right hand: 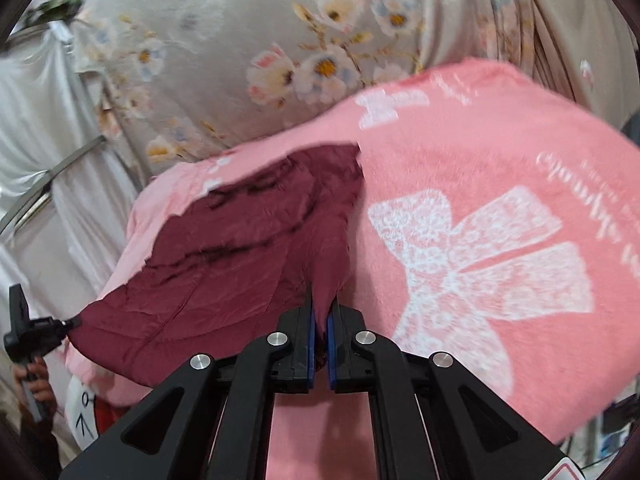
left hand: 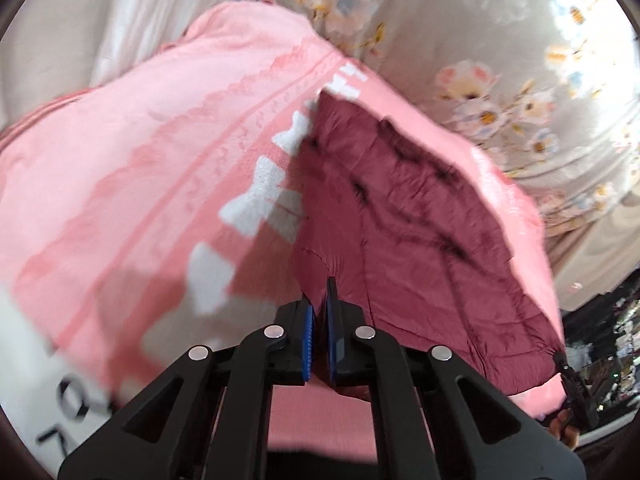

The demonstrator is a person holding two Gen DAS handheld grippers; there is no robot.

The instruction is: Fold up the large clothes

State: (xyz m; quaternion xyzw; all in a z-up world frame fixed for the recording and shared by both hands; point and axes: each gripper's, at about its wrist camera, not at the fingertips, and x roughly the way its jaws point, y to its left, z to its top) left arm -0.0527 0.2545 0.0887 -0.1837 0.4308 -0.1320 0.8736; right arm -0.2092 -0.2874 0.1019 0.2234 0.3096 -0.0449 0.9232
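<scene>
1. Landmark: pink bow-print blanket [right hand: 480, 240], spread as the work surface over a grey floral sheet [right hand: 248, 40].
2. Task item: maroon quilted garment [left hand: 400, 220], partly raised off the blanket, stretched between both grippers.
3. Left gripper [left hand: 319, 312]: jaws all but closed, pinching a maroon edge of the garment at the blanket's near side.
4. Right gripper [right hand: 321, 320]: jaws likewise nearly closed, a gathered maroon fold clamped between the pads.
5. Progress, judged: early. Two edges are secured and lifted; no finished fold is visible.
6. Outstanding: carry the held edge across, lay it down, release, then make further folds.
</scene>
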